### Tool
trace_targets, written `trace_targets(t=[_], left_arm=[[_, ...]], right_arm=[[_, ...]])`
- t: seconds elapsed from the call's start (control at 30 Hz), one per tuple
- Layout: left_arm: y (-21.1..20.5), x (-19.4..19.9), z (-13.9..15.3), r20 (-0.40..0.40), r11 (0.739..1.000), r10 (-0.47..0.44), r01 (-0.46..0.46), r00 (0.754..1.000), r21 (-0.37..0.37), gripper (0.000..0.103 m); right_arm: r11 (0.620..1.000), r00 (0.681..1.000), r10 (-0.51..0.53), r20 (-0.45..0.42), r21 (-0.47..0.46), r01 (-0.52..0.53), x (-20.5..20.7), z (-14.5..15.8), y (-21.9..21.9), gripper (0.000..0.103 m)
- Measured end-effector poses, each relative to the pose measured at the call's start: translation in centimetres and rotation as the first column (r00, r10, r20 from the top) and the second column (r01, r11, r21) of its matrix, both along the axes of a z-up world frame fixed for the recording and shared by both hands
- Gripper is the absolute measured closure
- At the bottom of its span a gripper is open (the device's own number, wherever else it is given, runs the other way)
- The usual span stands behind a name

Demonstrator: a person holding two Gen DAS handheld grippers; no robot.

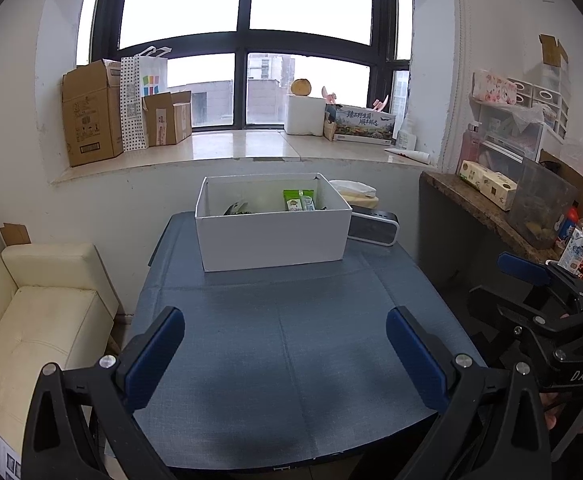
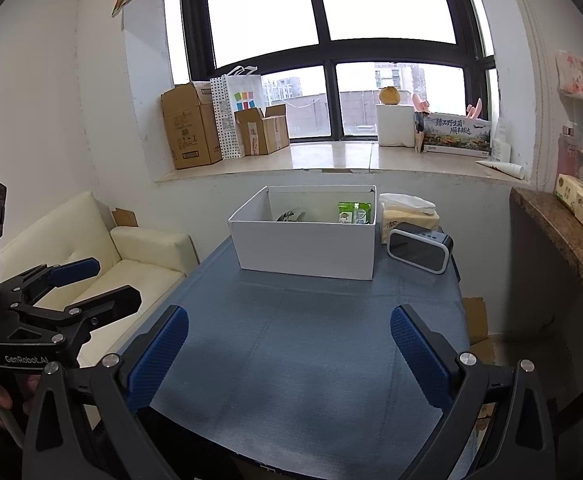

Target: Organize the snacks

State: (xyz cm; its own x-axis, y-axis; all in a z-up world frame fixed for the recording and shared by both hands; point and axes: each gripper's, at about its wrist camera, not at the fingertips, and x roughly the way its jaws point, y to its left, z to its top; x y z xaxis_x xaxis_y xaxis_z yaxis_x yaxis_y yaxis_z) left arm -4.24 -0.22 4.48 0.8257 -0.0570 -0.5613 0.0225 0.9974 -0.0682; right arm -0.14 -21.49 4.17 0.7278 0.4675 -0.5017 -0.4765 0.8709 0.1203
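Note:
A white open box (image 1: 273, 236) (image 2: 305, 246) stands at the far end of the blue-grey table (image 1: 287, 344) (image 2: 303, 360). Inside it lie a green snack packet (image 1: 298, 199) (image 2: 354, 213) and a dark packet (image 1: 236, 209) (image 2: 291, 214). My left gripper (image 1: 285, 354) is open and empty above the table's near half. My right gripper (image 2: 289, 354) is open and empty, also well short of the box. The right gripper also shows at the right edge of the left wrist view (image 1: 531, 280), and the left gripper at the left edge of the right wrist view (image 2: 87, 284).
A black speaker (image 1: 373, 225) (image 2: 419, 252) and a tissue pack (image 2: 409, 214) lie right of the box. A cream sofa (image 1: 39, 320) (image 2: 103, 260) stands left of the table. A stone counter (image 1: 491, 208) with cartons is on the right. Cardboard boxes (image 1: 91, 112) line the windowsill.

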Motion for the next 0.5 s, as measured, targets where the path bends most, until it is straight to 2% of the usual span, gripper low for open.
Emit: trace_targets(t=[0.5], left_arm=[[-0.46, -0.03, -0.16, -0.010, 1.000, -0.021, 0.021, 1.000, -0.003, 0.000]], right_arm=[[1.000, 1.000, -0.013, 0.005, -0.019, 0.013, -0.11, -0.12, 0.15, 0.000]])
